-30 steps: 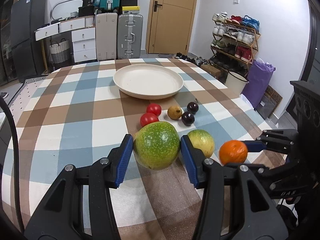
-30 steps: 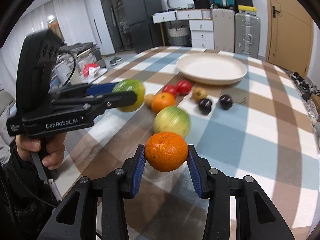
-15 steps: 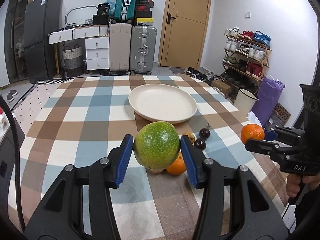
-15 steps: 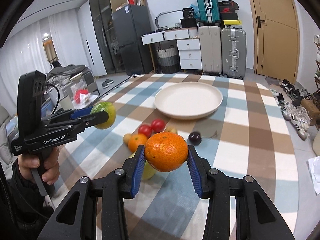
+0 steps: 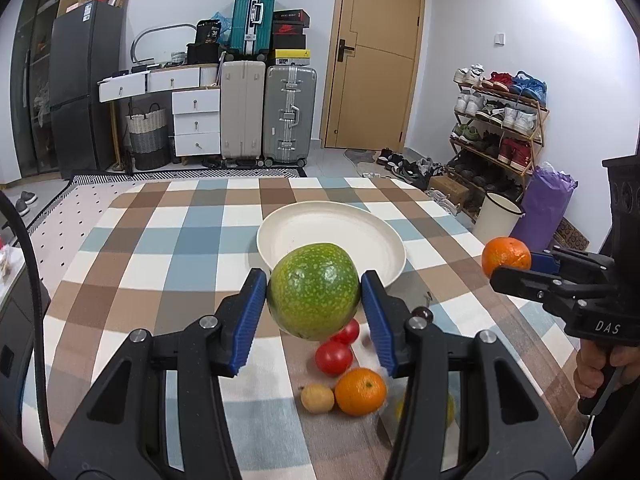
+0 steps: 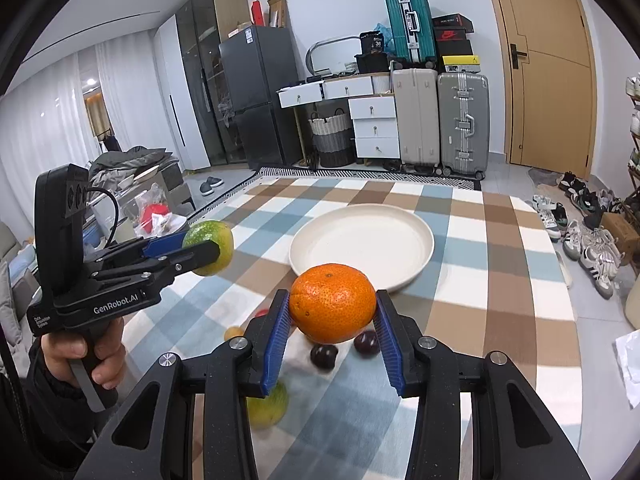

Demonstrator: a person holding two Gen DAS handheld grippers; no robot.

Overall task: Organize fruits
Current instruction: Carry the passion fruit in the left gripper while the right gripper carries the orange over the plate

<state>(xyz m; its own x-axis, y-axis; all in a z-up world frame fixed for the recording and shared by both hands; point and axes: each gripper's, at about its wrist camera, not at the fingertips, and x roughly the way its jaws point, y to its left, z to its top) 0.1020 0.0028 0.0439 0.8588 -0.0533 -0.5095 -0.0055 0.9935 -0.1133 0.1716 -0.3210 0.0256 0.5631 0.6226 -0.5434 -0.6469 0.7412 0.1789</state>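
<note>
My left gripper (image 5: pixel 314 312) is shut on a big speckled green fruit (image 5: pixel 314 290) and holds it in the air, short of the empty cream plate (image 5: pixel 372 232). My right gripper (image 6: pixel 332 330) is shut on an orange (image 6: pixel 332 302), also held above the table; it shows in the left wrist view too (image 5: pixel 506 256). The left gripper with the green fruit shows in the right wrist view (image 6: pixel 208 246). Below on the checked cloth lie two red tomatoes (image 5: pixel 334 356), another orange (image 5: pixel 360 390), a small tan fruit (image 5: pixel 317 398), dark plums (image 6: pixel 323 356) and a yellow-green fruit (image 6: pixel 268 404).
The table's far edge (image 5: pixel 224 180) lies beyond the plate. Suitcases (image 5: pixel 288 114) and drawers (image 5: pixel 196 122) stand behind it, a shoe rack (image 5: pixel 500 120) and white bucket (image 5: pixel 496 220) to the right. A fridge (image 6: pixel 256 96) stands at the back left.
Both grippers have risen higher above the table with their fruits still held. The loose fruits now sit lower in both views, and the plate lies closer ahead.
</note>
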